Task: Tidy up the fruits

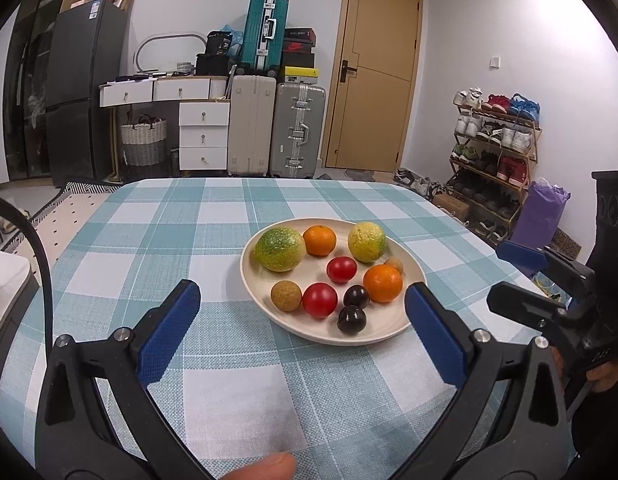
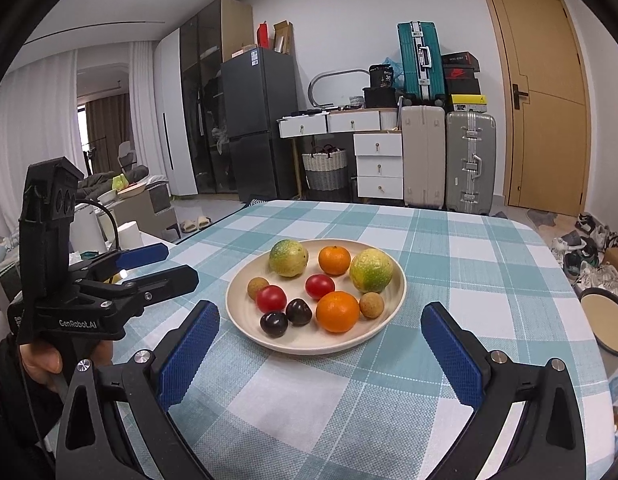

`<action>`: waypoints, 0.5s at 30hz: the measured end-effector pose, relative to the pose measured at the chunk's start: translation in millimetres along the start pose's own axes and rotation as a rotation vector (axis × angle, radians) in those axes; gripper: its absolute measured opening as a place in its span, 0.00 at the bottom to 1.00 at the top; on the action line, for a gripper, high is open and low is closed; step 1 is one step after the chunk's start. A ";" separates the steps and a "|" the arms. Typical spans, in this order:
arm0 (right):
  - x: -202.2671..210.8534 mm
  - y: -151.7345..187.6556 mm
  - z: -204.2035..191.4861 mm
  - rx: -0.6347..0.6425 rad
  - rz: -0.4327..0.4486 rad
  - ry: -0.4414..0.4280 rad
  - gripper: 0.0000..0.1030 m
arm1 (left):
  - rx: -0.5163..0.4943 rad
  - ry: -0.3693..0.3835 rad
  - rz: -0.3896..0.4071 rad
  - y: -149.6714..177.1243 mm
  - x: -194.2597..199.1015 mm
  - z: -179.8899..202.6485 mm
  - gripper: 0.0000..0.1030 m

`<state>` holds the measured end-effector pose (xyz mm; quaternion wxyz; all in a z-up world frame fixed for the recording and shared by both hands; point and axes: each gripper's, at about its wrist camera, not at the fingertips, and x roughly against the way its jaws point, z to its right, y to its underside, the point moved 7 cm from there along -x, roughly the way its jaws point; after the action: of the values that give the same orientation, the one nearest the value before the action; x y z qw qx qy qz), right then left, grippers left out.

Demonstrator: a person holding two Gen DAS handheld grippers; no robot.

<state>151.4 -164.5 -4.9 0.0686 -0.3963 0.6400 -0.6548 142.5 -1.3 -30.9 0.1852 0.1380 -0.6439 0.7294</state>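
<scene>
- Holding both claws wide and empty, you face the plate of fruits at frame centre.
- Lower the right gripper squarely over one orange; avoid neighbours.
- Keep the left gripper back.

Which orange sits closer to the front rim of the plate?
The larger orange, beside the dark plums; the smaller orange sits at the back.

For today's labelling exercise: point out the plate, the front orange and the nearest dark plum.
plate (image 2: pixel 309 346), right wrist view, bare near rim.
front orange (image 2: pixel 337 311), right wrist view, middle of peel.
nearest dark plum (image 2: pixel 273 323), right wrist view, middle of skin.
</scene>
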 end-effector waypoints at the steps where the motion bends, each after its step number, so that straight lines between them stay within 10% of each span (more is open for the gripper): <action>1: 0.0 0.0 0.1 -0.002 0.001 -0.001 1.00 | -0.003 0.000 0.003 -0.3 0.5 0.3 0.99; 15: 1.0 0.5 2.0 -0.013 0.004 -0.003 1.00 | -0.017 0.007 0.006 -0.9 1.2 2.3 0.99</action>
<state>151.8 -166.7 -5.1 0.0683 -0.3962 0.6448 -0.6501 141.7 -3.4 -29.3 0.1862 0.1319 -0.6498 0.7251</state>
